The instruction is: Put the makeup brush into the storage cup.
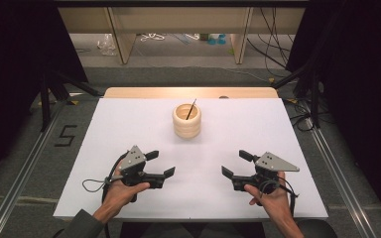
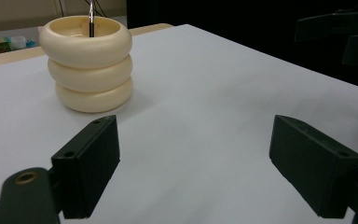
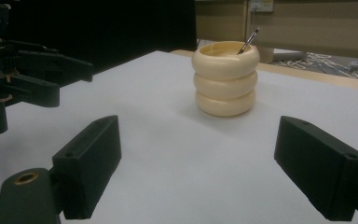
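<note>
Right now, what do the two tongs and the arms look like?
Both tongs, left and right, are black with blocky flat-faced jaws and a grey three-cornered plate on top. A thin dark cable loops from the left one. A grey-green sleeve covers the left forearm.

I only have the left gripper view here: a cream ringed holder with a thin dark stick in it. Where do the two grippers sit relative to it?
Observer: In the high view the left gripper and right gripper rest near the table's front edge, either side of centre, with the holder farther back between them.
Operator: Is the right one open too?
Observer: Yes, its own view shows its jaws wide apart with nothing between them.
Operator: What is that stick?
Observer: From the right gripper view it looks like a pen, leaning on the holder's rim, tip upward.
</note>
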Demonstrator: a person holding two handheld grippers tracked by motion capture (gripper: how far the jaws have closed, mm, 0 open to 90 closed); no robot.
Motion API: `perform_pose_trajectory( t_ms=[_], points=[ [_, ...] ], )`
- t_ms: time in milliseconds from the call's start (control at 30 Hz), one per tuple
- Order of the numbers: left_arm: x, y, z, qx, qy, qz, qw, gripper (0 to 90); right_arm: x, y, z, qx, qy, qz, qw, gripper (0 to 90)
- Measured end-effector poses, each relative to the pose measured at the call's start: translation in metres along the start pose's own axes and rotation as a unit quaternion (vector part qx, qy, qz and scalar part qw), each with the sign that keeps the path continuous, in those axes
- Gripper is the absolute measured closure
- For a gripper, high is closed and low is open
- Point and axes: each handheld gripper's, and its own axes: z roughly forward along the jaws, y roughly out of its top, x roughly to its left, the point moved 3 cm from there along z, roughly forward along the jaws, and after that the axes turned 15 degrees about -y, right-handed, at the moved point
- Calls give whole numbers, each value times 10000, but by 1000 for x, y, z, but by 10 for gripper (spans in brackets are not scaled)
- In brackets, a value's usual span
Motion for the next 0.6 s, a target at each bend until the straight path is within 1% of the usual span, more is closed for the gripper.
perform_pose_trajectory(
  t_ms=[600],
  points=[
    [0, 1, 0, -22, -3, -4, 10000, 157, 0, 0, -1, 34, -27, -25, 10000, 155]
  ],
)
